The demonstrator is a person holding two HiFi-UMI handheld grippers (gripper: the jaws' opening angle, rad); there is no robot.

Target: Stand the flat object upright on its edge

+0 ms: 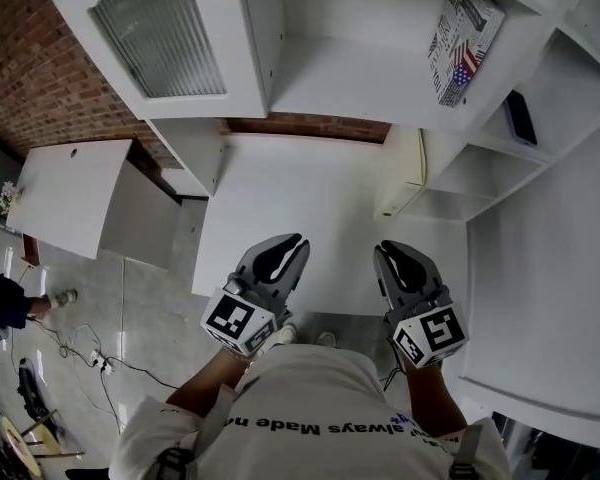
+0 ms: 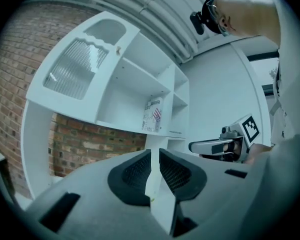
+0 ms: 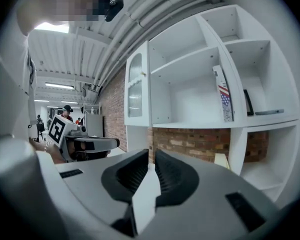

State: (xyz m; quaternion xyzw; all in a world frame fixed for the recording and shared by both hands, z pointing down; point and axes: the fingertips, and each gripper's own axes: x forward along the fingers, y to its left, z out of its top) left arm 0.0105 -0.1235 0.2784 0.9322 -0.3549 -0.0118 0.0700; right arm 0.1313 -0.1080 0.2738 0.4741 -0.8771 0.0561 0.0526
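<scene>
White shelf unit (image 1: 355, 63): rises from the far edge of the desk (image 1: 280, 193); its wide middle compartment carries the book.
Book (image 1: 465, 43): has a patterned cover with a flag print. It stands on its bottom edge at the right end of that compartment, close against the right side wall and tipped slightly toward it. Whether it rests on the wall I cannot tell.
Long axis: runs up and down, with the covers facing along the shelf, so the book is upright rather than flat.
Left gripper (image 1: 285, 246): is over the near edge of the desk, close to the person's chest. The jaws are narrow, with a slim gap and nothing between them.
Right gripper (image 1: 398, 253): is level with the left one and just beside it, at the same near edge. The jaws are all but together and empty.
Direction from the jaws: the book lies ahead, higher and off to the right of both grippers, well apart from each. In the right gripper view the book (image 3: 223, 94) sits right of the jaw line; in the left gripper view it (image 2: 152, 115) sits almost straight above it.
Nearer hand: the right, since the book is on its side of the shelf unit.
Stage, as a judgement: the standing looks done and both hands are clear.
Next move, as a judgement: any correction would need a reach forward, up and to the right, best made by the right gripper meeting the book across its thin width.
</scene>
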